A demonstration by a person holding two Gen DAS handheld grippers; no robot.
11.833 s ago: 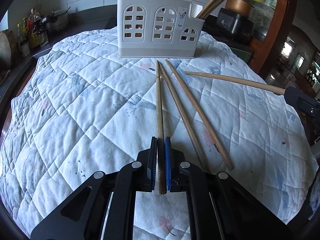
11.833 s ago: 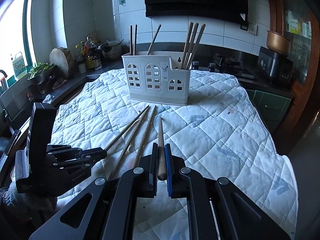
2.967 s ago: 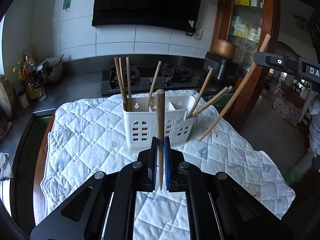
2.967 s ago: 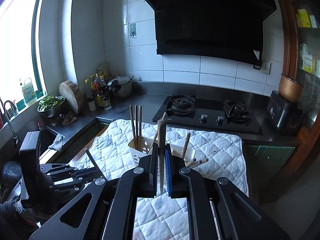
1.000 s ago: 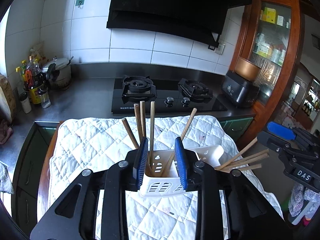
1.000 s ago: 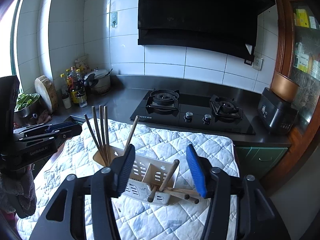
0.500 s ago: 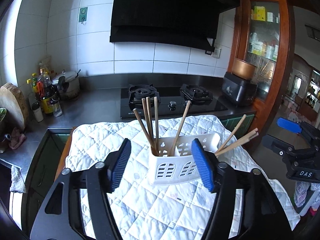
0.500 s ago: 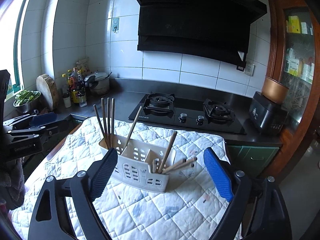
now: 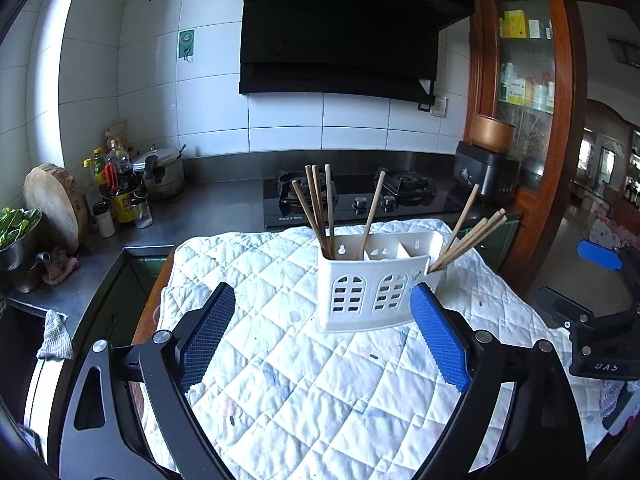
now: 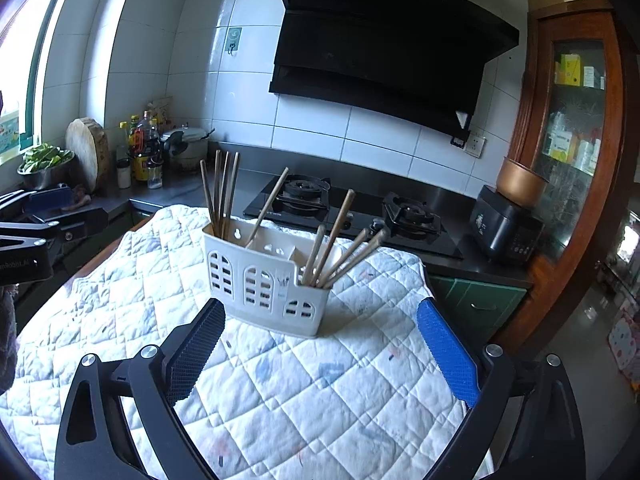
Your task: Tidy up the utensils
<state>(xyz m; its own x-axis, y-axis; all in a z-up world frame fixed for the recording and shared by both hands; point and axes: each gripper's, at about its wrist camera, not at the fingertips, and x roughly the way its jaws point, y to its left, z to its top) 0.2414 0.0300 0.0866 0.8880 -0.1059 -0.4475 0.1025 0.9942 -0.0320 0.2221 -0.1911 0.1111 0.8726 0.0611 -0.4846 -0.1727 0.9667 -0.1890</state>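
- Chopsticks (image 9: 320, 208) stand in a white holder (image 9: 372, 288) on the quilted cloth (image 9: 280, 380) covering the tabletop, at the middle of both views.
- 4 lean together in the holder's left compartment, 1 (image 9: 372, 212) in the next, and 4 (image 10: 344, 256) fan out to the right from the low end section.
- Left gripper (image 9: 320, 336): fingers (image 9: 204, 336) wide apart and opening, nothing between them, short of the holder.
- Right gripper (image 10: 320, 348): fingers (image 10: 448, 352) wide apart and opening, empty; it also shows at the right edge of the left view (image 9: 600, 320).
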